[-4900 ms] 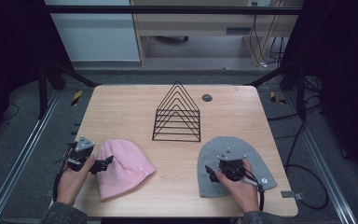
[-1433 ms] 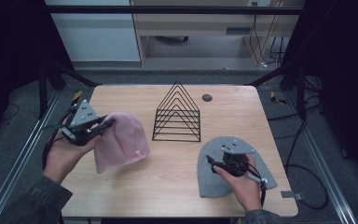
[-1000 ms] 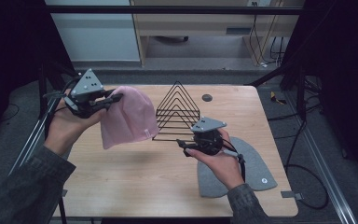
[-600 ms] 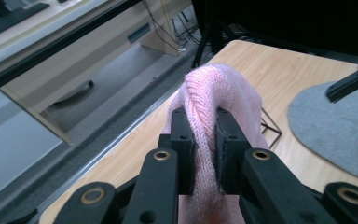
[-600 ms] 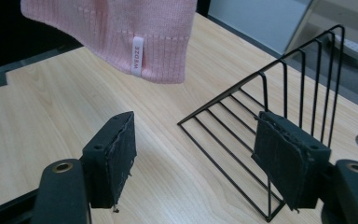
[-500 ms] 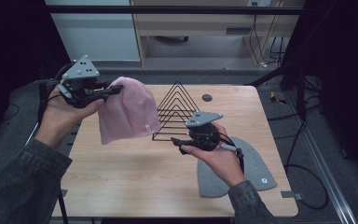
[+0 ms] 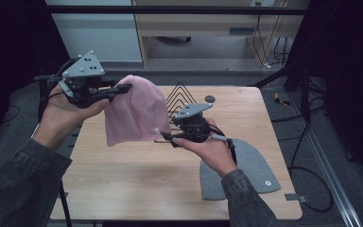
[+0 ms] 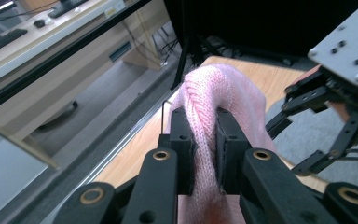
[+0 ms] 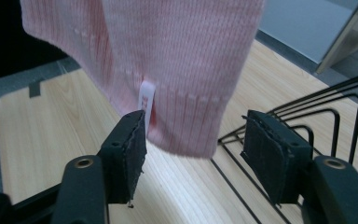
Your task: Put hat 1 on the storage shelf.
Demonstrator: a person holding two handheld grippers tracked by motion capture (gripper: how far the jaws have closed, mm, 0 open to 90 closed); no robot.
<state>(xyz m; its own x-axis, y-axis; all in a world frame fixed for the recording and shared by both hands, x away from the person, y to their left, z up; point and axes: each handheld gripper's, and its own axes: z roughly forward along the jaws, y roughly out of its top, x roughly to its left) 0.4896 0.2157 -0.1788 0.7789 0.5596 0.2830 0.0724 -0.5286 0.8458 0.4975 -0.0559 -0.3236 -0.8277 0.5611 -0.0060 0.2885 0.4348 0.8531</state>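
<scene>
Two grippers worked above the table (image 7: 123,189): the left gripper (image 7: 123,88) was clamped on the crown of the pink knit beanie (image 7: 134,113), hanging it in the air, while the right gripper (image 7: 163,137), jaws apart and just closing, bracketed its hem by the white label (image 9: 145,99); right of it, the wire rack (image 7: 182,97) and a grey beanie (image 7: 250,165)

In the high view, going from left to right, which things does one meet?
Left gripper → pink hat → right gripper → grey hat
</scene>
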